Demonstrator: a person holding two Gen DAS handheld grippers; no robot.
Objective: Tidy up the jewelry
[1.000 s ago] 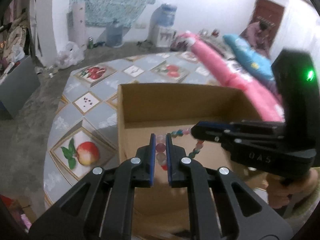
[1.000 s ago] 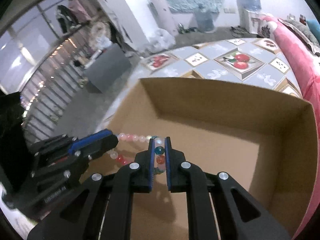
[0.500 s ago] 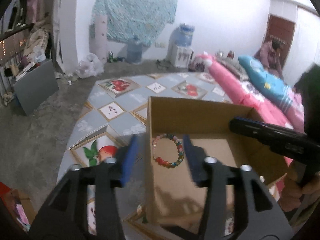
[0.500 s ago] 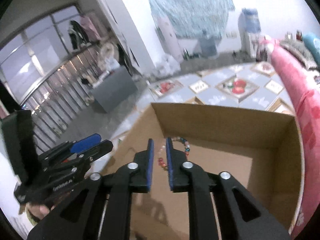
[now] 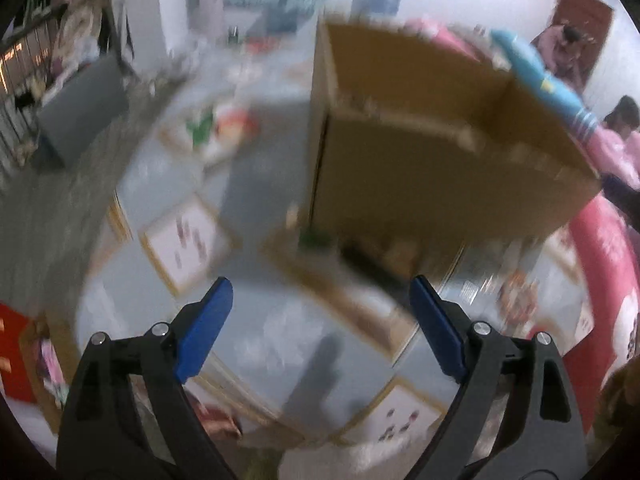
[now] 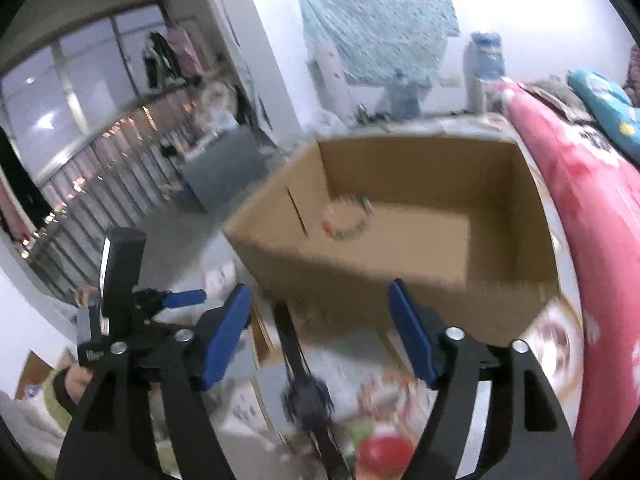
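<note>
Both grippers, left gripper [image 5: 320, 300] and right gripper [image 6: 320, 306], just opened, empty, pulled back; beaded bracelet [image 6: 346, 222] lying released inside cardboard box [image 6: 516, 292], centre frame. Next piece due.

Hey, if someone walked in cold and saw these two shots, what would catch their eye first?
Probably the open cardboard box filling the middle of the right wrist view, with a beaded bracelet lying on its floor near the far left corner. Next, the right gripper in front of the box, blue-padded jaws spread wide and empty.
</note>
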